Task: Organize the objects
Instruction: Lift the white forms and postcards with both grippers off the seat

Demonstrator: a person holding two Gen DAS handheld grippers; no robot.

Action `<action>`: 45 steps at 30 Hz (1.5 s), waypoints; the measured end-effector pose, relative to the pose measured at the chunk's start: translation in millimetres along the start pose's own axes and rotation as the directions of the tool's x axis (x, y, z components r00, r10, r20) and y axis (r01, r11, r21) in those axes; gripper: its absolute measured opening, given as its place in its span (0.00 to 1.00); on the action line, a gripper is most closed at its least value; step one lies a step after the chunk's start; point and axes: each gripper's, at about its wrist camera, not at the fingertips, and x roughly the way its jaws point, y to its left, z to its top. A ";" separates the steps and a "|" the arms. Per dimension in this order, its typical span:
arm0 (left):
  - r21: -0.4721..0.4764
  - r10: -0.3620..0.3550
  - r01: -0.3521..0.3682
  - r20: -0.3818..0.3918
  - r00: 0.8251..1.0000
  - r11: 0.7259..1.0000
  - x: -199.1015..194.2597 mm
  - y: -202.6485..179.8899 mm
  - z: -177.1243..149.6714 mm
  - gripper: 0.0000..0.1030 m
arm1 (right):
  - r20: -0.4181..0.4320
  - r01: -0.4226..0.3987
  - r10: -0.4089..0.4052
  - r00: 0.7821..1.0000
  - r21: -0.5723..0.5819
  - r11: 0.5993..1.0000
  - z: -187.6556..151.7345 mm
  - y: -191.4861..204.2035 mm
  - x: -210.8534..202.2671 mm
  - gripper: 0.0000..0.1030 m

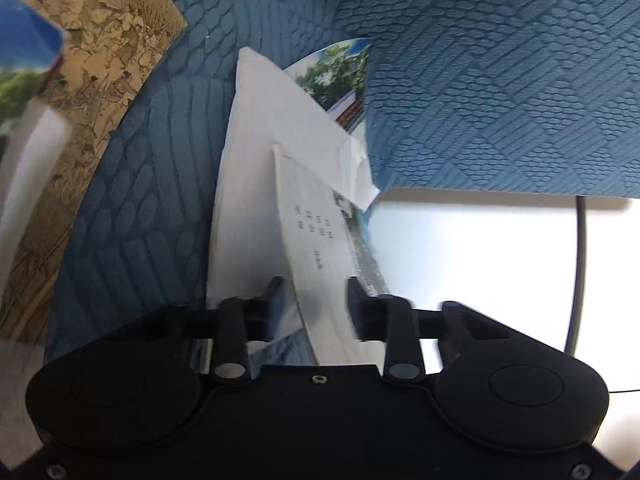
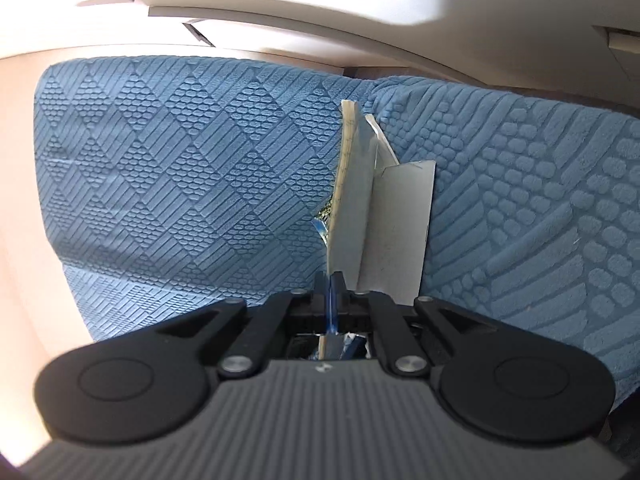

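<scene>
In the left wrist view, my left gripper has a fan of cards standing between its fingers: a white card with printed text, a larger white card and a tree photo card. The text card fills the gap from pad to pad. In the right wrist view, my right gripper is shut on a thin stack of cards. A blue edge shows between the pads and a white card fans out to the right. Both grippers hang over a blue textured mat.
A brown card with an old painted scene lies on the blue mat at the left. A blurred blue-sky photo card sits at the far left edge. A black cable crosses the white tabletop beyond the mat's edge.
</scene>
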 end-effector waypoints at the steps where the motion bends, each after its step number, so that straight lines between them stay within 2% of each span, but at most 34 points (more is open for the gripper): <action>1: 0.014 0.004 -0.004 -0.012 1.000 1.000 3.7 -0.9 1.5 0.17 | 0.002 0.008 -0.008 1.000 0.007 1.000 0.6 -1.0 0.6 0.05; 4: 0.058 0.049 -0.048 -0.027 0.998 0.997 10.7 -5.4 1.4 0.11 | 0.022 0.044 -0.045 0.999 0.008 0.999 3.5 -2.0 -0.1 0.07; 8: 0.076 0.039 -0.036 -0.035 0.999 0.996 8.5 -11.1 -5.1 0.08 | 0.061 0.041 -0.043 0.997 0.036 0.998 5.3 -4.6 -2.9 0.11; 9: 0.076 0.028 -0.025 -0.044 0.999 0.997 6.3 -11.7 -8.3 0.08 | 0.062 0.040 -0.043 0.997 0.050 0.998 5.8 -6.2 -2.8 0.18; 10: 0.077 0.020 -0.016 -0.052 0.998 0.997 4.7 -12.3 -12.9 0.07 | 0.059 0.044 -0.047 0.997 0.061 0.997 6.0 -8.0 -2.3 0.35; 12: 0.089 0.022 -0.017 -0.052 0.998 0.996 1.2 -13.9 -22.9 0.04 | 0.043 0.049 -0.052 0.998 0.065 0.997 4.6 -8.7 0.1 0.52; 18: 0.101 0.003 0.000 -0.033 0.999 0.995 -14.7 -14.9 -49.4 0.03 | -0.045 0.055 -0.055 0.997 0.009 0.998 -13.3 -1.3 12.8 0.49; 20: 0.106 0.010 -0.008 -0.015 1.000 0.994 -19.5 -15.6 -54.6 0.03 | -0.078 0.068 -0.069 0.995 -0.014 0.998 -21.6 1.3 16.2 0.39; 22: 0.096 -0.004 0.005 -0.009 1.000 0.995 -23.2 -13.8 -57.7 0.03 | -0.080 0.095 -0.098 0.992 -0.038 0.995 -28.7 3.9 14.3 0.13; 26: 0.076 -0.033 0.034 -0.013 0.999 0.997 -26.6 -10.5 -55.4 0.11 | -0.070 0.077 -0.085 0.994 -0.103 0.992 -35.1 14.5 4.7 0.07; 28: 0.064 -0.020 0.021 -0.012 1.000 0.998 -25.6 -9.7 -51.2 0.27 | -0.076 0.056 -0.064 0.995 -0.104 0.993 -34.5 16.2 1.0 0.05; 29: 0.061 -0.007 0.007 -0.008 1.000 0.998 -24.0 -8.9 -48.7 0.30 | -0.076 0.055 -0.064 0.995 -0.108 0.993 -34.4 17.3 -0.7 0.05; 33: 0.031 -0.003 0.003 0.009 1.000 1.000 -19.6 -2.7 -39.0 0.34 | -0.067 0.067 -0.076 0.995 -0.129 0.989 -34.5 20.6 -4.9 0.05; 38: 0.033 0.051 -0.052 0.039 0.998 0.998 -14.9 0.2 -30.8 0.25 | -0.089 0.077 -0.090 0.992 -0.145 0.987 -35.0 25.1 -8.2 0.05; 41: 0.021 0.025 -0.026 0.043 0.999 0.999 -16.6 0.4 -29.5 0.14 | -0.087 0.087 -0.105 0.991 -0.192 0.978 -37.5 33.8 -10.9 0.05; 45: 0.085 0.029 -0.034 0.069 0.997 0.996 -31.2 -14.7 -34.5 0.05 | -0.097 0.149 -0.170 0.981 -0.193 0.970 -37.2 41.0 -12.1 0.09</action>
